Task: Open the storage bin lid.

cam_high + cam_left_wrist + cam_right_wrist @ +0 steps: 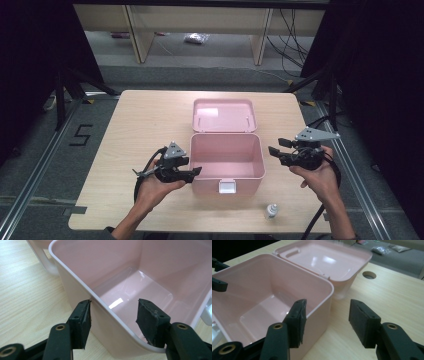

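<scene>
On the worktop (140,120), mid-centre: pink box (227,159), lid (224,115) flipped fully back and lying open-side up behind it, touching the far edge of the box. Box interior looks bare; white latch (227,186) on the near wall.

Left gripper (194,173) sits at the box's near-left corner. Its own view has the jaws parted and straddling the box wall (82,300): one pad outside just by the rim, the other over the interior. Pads not pressing on the wall, so no grip, jaws apart.

Right gripper (276,146) is off the box's right side, near but not touching, pointing left toward it. Jaws spread with nothing between them; in its own view the box's right wall (322,307) sits behind the left pad, bare wood behind the right pad. That view also catches the left gripper's tips (218,283) at the far-left rim.

Small bottle (271,211) stands upright on the worktop near the front edge, right of the latch, well apart from both grippers. Round hole (369,275) in the worktop beyond the lid in the right gripper view.

Floor marking "5" (80,135) left of the worktop.
</scene>
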`<state>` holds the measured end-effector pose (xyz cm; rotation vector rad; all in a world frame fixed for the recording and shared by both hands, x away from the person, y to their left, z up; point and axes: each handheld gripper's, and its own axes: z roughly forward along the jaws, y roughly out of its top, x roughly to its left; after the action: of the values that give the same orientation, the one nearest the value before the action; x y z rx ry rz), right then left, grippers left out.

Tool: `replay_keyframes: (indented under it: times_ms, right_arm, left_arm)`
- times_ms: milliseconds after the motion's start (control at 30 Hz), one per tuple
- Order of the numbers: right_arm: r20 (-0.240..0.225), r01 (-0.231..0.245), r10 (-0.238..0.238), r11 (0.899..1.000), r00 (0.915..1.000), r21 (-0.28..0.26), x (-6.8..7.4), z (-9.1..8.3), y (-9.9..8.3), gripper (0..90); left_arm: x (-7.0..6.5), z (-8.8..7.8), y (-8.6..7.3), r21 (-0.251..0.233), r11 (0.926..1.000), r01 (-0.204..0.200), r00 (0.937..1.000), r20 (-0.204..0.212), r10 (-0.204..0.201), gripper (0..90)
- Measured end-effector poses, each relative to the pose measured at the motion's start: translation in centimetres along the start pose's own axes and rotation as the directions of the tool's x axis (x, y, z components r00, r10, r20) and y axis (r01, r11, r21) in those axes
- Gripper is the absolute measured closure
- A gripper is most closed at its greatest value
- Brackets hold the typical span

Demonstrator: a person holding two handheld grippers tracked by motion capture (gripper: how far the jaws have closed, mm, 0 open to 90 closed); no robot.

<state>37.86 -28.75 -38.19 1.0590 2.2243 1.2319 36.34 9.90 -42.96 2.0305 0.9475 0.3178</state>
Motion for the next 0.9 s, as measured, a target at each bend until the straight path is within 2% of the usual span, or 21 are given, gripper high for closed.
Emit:
replay_keyframes:
  times_ms: [133, 300, 433, 467, 500, 533, 567, 600, 633, 667, 800, 900]
  right_arm:
    - [0.002, -0.017, 0.017, 1.000, 0.9998, 0.018, 0.4, -0.2, -0.6, 46.0]
    - [-0.005, -0.011, 0.012, 0.998, 0.9999, 0.063, 0.7, -0.8, -1.3, 44.9]
    - [-0.009, -0.034, 0.035, 0.994, 0.9993, 0.104, 1.2, -1.3, -2.1, 44.3]
    - [-0.009, -0.034, 0.035, 0.994, 0.9993, 0.104, 1.2, -1.3, -2.1, 44.3]
    - [-0.007, -0.013, 0.014, 0.995, 0.9999, 0.098, 1.1, -1.3, -2.2, 44.2]
    - [-0.011, -0.039, 0.041, 0.993, 0.9991, 0.111, 1.3, -1.4, -2.3, 44.1]
    - [-0.008, -0.006, 0.007, 0.994, 0.9999, 0.106, 1.1, -1.4, -2.4, 44.1]
    - [-0.010, -0.025, 0.026, 0.993, 0.9996, 0.119, 1.3, -1.5, -2.5, 43.8]
    - [-0.009, -0.011, 0.012, 0.992, 0.9999, 0.129, 1.4, -1.6, -2.8, 43.0]
    - [-0.010, -0.038, 0.040, 0.989, 0.9992, 0.141, 1.7, -1.6, -2.9, 42.7]
    - [-0.013, -0.020, 0.022, 0.988, 0.9997, 0.155, 2.0, -2.0, -3.1, 41.1]
    - [-0.019, -0.030, 0.034, 0.985, 0.9993, 0.168, 2.4, -2.2, -3.2, 40.3]
  left_arm:
    - [-0.1, 0.0, 0.0, -0.001, 1.0000, 0.003, 1.0000, 0.005, -0.003, 43.9]
    - [-0.2, 0.0, 0.0, 0.001, 1.0000, 0.000, 1.0000, 0.003, 0.000, 43.6]
    - [-0.2, 0.0, 0.0, 0.000, 1.0000, -0.001, 1.0000, 0.003, 0.001, 43.5]
    - [-0.2, 0.0, 0.0, 0.000, 1.0000, -0.001, 1.0000, 0.003, 0.001, 43.5]
    - [-0.1, 0.0, 0.0, 0.000, 1.0000, -0.002, 1.0000, 0.004, 0.002, 43.5]
    - [-0.2, 0.0, 0.0, 0.000, 1.0000, -0.001, 1.0000, 0.004, 0.001, 43.4]
    - [-0.2, 0.0, 0.0, 0.000, 1.0000, -0.001, 1.0000, 0.004, 0.001, 43.5]
    - [-0.2, 0.0, 0.0, 0.001, 1.0000, -0.002, 1.0000, 0.004, 0.002, 43.6]
    - [-0.2, 0.0, 0.0, 0.001, 1.0000, -0.003, 1.0000, 0.004, 0.003, 43.6]
    - [-0.1, 0.0, 0.0, 0.002, 1.0000, -0.003, 1.0000, 0.004, 0.003, 43.6]
    - [-0.1, 0.0, 0.0, 0.003, 1.0000, -0.003, 1.0000, 0.005, 0.003, 43.5]
    - [-0.1, 0.0, 0.0, 0.003, 1.0000, -0.002, 1.0000, 0.009, 0.002, 43.5]
